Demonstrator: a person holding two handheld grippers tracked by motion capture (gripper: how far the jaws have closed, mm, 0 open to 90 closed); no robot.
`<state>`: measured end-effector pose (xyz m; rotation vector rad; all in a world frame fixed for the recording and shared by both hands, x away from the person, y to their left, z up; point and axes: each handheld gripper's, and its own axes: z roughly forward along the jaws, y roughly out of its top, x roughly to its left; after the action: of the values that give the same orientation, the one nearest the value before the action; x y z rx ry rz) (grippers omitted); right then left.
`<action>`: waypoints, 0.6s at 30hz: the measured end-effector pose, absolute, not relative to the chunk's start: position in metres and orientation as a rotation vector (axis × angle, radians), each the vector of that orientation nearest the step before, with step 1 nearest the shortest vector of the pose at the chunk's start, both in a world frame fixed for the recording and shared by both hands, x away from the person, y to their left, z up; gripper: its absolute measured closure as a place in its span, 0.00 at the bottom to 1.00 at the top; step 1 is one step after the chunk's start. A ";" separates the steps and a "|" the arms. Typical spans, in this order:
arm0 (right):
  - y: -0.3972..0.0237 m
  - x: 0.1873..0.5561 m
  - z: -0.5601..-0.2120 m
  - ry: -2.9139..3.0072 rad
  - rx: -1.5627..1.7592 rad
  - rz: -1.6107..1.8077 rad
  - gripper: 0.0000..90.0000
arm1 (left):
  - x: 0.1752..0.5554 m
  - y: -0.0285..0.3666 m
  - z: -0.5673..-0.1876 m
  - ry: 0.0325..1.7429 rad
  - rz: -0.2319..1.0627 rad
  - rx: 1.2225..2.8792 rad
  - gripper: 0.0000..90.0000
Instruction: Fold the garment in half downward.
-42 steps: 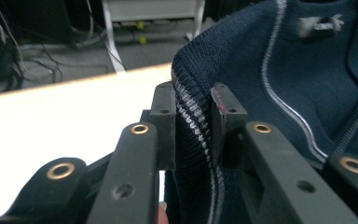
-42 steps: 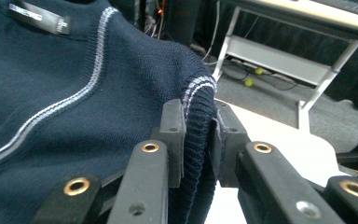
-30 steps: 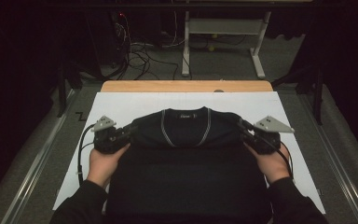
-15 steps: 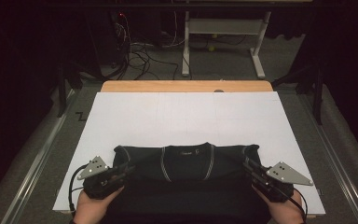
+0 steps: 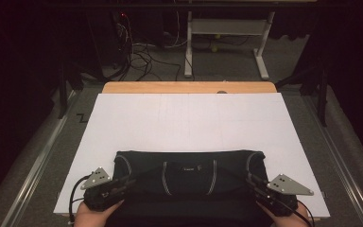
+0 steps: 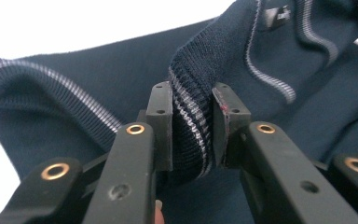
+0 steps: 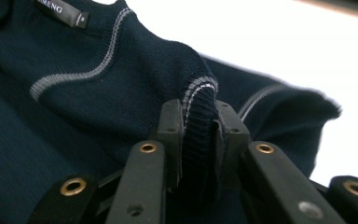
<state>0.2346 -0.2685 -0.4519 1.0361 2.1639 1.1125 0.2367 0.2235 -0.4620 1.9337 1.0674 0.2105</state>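
A dark navy knitted sweater [image 5: 189,175] with pale grey stripes lies across the near part of the white sheet [image 5: 189,123], its neck label facing up. My left gripper [image 5: 127,182] holds the sweater's left end. In the left gripper view the pads [image 6: 192,116] press on a bunched, striped ribbed edge of the sweater [image 6: 98,79]. My right gripper [image 5: 253,182] holds the right end. In the right gripper view the pads [image 7: 198,126] pinch a folded ribbed edge of the sweater [image 7: 98,107]. Both hands come in from the bottom edge.
The white sheet covers a wooden tabletop whose far edge [image 5: 189,87] shows as a tan strip. Beyond it, on the grey floor, are tangled cables [image 5: 142,52] and a metal table frame [image 5: 222,28]. Grey rails run along both sides of the table.
Both grippers have pulled the sweater from the middle of the sheet down to its near edge. It now lies as a narrower band, and the hands sit lower in the high view.
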 end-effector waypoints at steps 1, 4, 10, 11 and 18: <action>-0.268 0.236 -0.454 2.182 1.052 1.099 0.83 | 0.239 0.223 -0.465 1.081 0.203 1.951 0.74; -0.266 0.239 -0.459 2.219 1.077 1.054 0.80 | 0.243 0.221 -0.470 1.134 0.210 1.990 0.68; -0.272 0.240 -0.457 2.180 1.135 1.097 0.57 | 0.242 0.232 -0.459 1.153 0.312 1.916 0.33; -0.275 0.240 -0.455 2.155 1.140 1.125 0.55 | 0.242 0.236 -0.456 1.151 0.330 1.898 0.30; -0.291 0.259 -0.448 2.009 1.229 1.126 0.49 | 0.277 0.261 -0.456 1.266 0.367 1.815 0.19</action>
<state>0.2588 -0.2911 -0.4482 1.2289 2.0095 1.1258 0.2766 0.2611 -0.4557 1.8150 1.2656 0.3673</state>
